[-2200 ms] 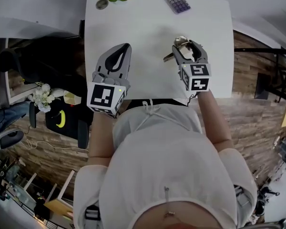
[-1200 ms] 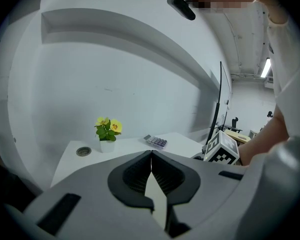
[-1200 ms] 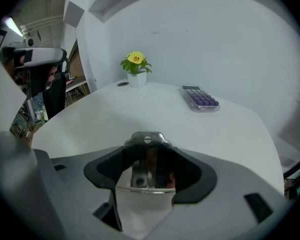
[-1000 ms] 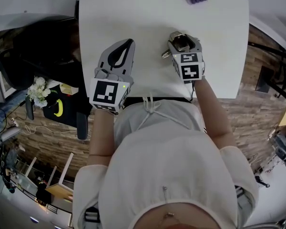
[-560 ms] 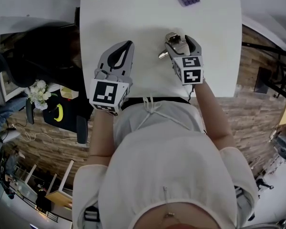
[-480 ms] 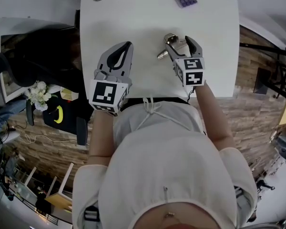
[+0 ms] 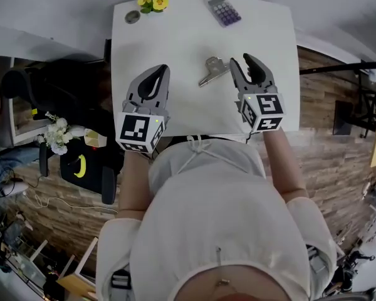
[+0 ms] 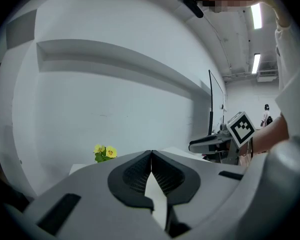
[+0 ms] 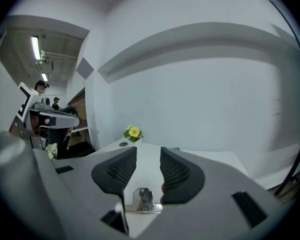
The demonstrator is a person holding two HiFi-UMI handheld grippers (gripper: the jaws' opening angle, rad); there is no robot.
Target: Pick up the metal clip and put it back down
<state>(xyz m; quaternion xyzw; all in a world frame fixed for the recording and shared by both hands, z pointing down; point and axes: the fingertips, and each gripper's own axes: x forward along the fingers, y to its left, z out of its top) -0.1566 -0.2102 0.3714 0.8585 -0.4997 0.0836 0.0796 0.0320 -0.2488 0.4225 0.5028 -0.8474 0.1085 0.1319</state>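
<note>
The right gripper's jaws are standing a little apart, having just been closing, and no pad is pressing on anything. Through the narrow gap, low down near the roots of the jaws, the metal clip is showing, lying on the white bench below rather than sitting between the pads. In the head view the metal clip is lying flat on the bench just beside the tip of the right gripper's left-hand jaw, with its thinner end angling toward the near-left.

The left gripper's jaws are meeting at their tips, and nothing is sitting between them. In the head view the left gripper is being held over the left part of the bench, well apart from the clip, with its jaws pointing toward the far edge.

Each gripper is carrying a marker cube at its near end, close to the person's white top. At the far left corner of the bench, yellow flowers are sitting beside a small round disc. A calculator is lying by the far edge, further right. The flowers are also showing beyond the jaws in the right gripper view.
</note>
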